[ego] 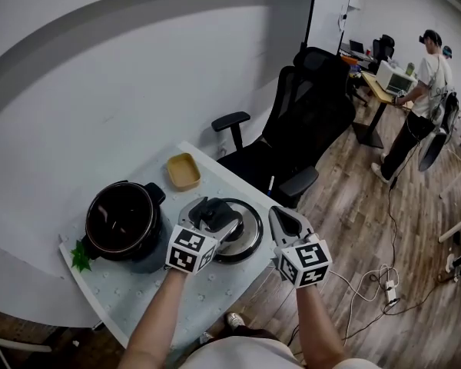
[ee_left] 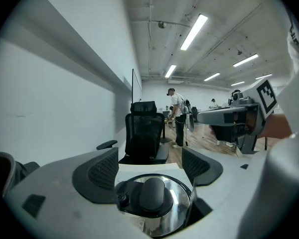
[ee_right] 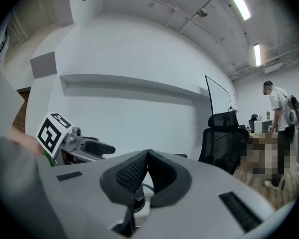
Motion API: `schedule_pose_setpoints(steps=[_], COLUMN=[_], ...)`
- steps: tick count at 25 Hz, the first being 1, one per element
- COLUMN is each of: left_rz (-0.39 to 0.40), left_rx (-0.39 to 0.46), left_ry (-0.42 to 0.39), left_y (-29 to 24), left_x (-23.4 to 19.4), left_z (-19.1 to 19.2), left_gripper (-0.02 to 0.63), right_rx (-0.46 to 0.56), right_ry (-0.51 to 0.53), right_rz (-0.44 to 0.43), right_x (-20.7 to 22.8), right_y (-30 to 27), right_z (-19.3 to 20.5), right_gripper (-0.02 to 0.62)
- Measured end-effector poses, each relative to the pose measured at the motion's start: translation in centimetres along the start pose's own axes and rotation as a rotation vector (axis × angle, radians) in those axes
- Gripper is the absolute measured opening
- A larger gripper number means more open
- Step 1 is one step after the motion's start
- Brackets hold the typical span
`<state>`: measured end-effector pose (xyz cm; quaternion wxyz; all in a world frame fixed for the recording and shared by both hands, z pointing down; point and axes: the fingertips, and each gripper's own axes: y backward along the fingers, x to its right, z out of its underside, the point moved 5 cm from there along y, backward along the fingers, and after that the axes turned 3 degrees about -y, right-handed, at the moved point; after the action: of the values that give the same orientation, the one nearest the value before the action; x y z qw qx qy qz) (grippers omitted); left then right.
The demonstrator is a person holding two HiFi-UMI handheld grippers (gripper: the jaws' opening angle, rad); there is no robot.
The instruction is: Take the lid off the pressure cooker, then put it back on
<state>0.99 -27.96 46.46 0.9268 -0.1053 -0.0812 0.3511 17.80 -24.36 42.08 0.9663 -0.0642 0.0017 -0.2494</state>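
head view: spotting lid (ego: 250, 235) lying on worktop (ego: 138, 298) beside open pressure cooker (ego: 123, 221), under left gripper (ego: 213, 210) | left gripper view: seeing jaws gaping above knob (ee_left: 153, 195); judging steel heavy, rigid, slick, favouring knob | right gripper view: seeing right gripper (ee_right: 147, 156) pinched together, empty
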Motion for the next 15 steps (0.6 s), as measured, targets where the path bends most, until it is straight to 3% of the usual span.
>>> schedule_pose_setpoints(steps=[7,15], left_rz=[0.116,0.177], left_rx=[-0.213,-0.379], left_ry=[-0.024,-0.043], left_y=[-4.6,-8.3], left_x=[0.0,0.8], left_z=[4.1,8.1], left_gripper=[0.364,0.365], right_rx=[-0.028,-0.073], right_ry=[-0.030,-0.064], right_rz=[0.038,0.069], right_x=[1.6,3.5], right_y=[1.1,1.6], right_z=[1.7,4.0], right_gripper=[0.002,0.002])
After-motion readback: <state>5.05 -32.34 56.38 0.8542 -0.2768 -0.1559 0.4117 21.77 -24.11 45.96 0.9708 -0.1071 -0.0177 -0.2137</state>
